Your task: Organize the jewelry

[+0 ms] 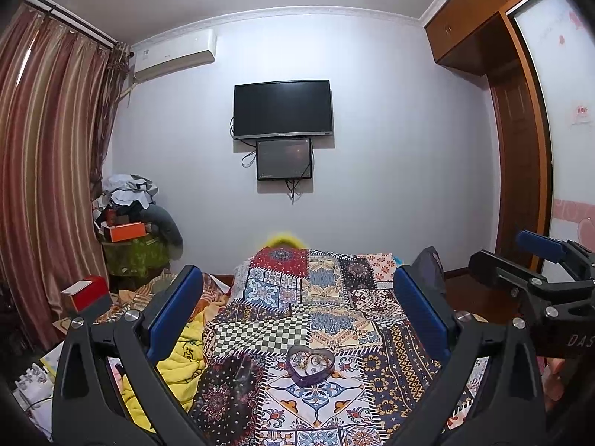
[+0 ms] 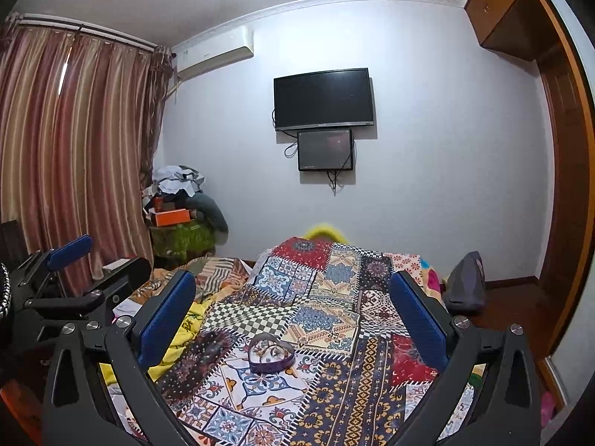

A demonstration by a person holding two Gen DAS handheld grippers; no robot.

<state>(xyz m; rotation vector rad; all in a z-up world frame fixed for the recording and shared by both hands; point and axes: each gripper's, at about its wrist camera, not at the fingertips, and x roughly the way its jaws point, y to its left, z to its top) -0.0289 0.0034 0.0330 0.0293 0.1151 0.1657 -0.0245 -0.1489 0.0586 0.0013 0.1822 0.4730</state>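
Left wrist view. Left gripper (image 1: 297,312): two blue-padded fingers (image 1: 174,308) spread wide apart at lower left and lower right of the frame, nothing between them but open air. Heart-shaped tray (image 1: 310,366): purple-walled, lying on the patchwork cloth (image 1: 319,290) in the lower centre of the frame, between the two fingers as seen and a little below their tips; not touched by either. Small jewelry pieces (image 1: 314,362) lie inside it, too small to tell apart. Right gripper (image 1: 535,256): enters at the right edge, upper finger blue-padded, well apart from the tray; how far it is spread cannot be told here. Yellow blanket (image 1: 182,356): left of the cloth. Red box (image 1: 89,291): left, by the striped curtain (image 1: 48,171). Television (image 1: 282,108): dark, on the far wall, upper centre.

Right wrist view. Right gripper (image 2: 293,308): fingers spread wide, empty. Heart-shaped tray (image 2: 270,357): lower centre of the frame, left of the midline, nearer the left finger, clear of both. Jewelry pieces (image 2: 269,351) inside. Left gripper (image 2: 70,264): at the left edge, one blue pad visible, away from the tray. Patchwork cloth (image 2: 327,297) beneath; dark bag (image 2: 466,282) at the right.
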